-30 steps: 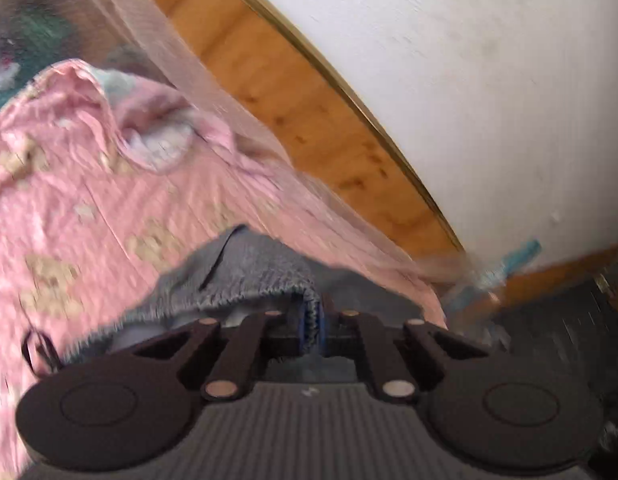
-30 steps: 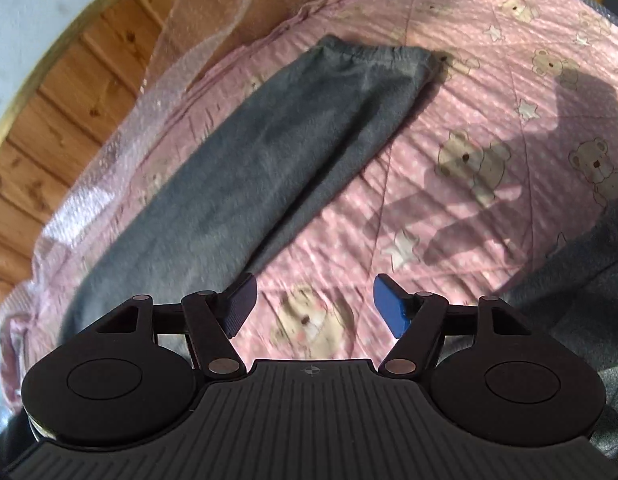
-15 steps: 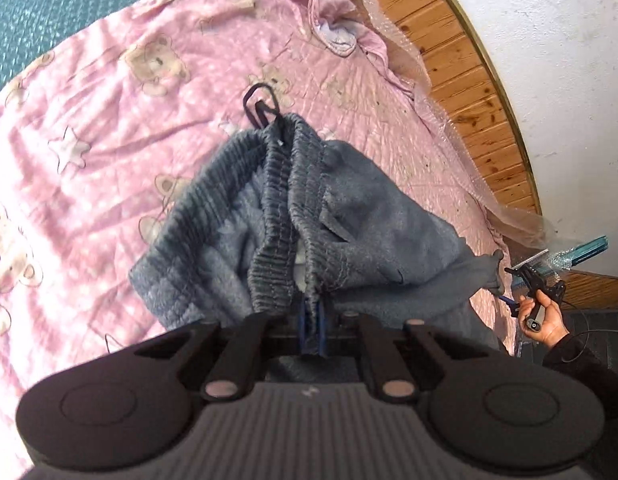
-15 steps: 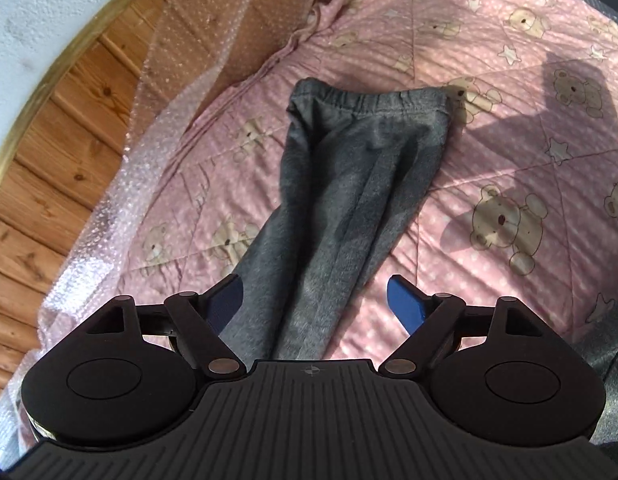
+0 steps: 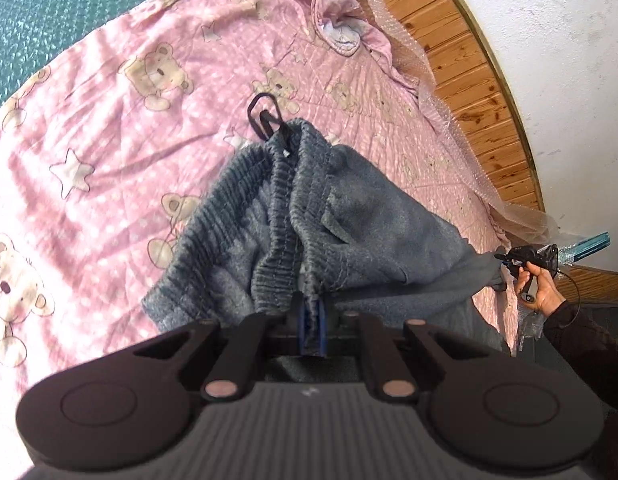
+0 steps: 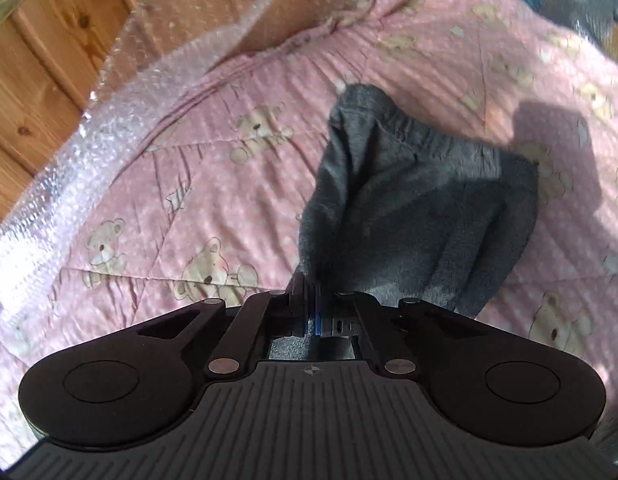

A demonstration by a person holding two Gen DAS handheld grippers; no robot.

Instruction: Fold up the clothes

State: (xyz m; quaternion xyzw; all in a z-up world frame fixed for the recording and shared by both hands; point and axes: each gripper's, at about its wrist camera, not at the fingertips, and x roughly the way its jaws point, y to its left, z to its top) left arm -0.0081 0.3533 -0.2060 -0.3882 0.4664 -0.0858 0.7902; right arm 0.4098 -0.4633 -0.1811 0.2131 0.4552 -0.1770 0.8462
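Note:
Grey fleece trousers (image 5: pixel 349 232) lie bunched on a pink teddy-bear quilt (image 5: pixel 109 140). My left gripper (image 5: pixel 312 320) is shut on the ribbed waistband, which hangs folded from the jaws with a black cord loop (image 5: pixel 263 114) at its far end. In the right wrist view my right gripper (image 6: pixel 311 312) is shut on the leg end of the trousers (image 6: pixel 421 208), lifted off the quilt (image 6: pixel 189 200). The right gripper also shows far right in the left wrist view (image 5: pixel 499 258), pinching the leg end, held by a hand (image 5: pixel 537 284).
A wooden board (image 5: pixel 469 68) and a white wall (image 5: pixel 569 60) run along the quilt's far side, with bubble wrap (image 6: pixel 89 120) draped over the edge. Teal patterned floor (image 5: pixel 49 8) lies beyond the quilt.
My right gripper has shut on the trousers' leg end and lifted it; half a second ago it was open above the flat trousers. My left gripper keeps hold of the waistband.

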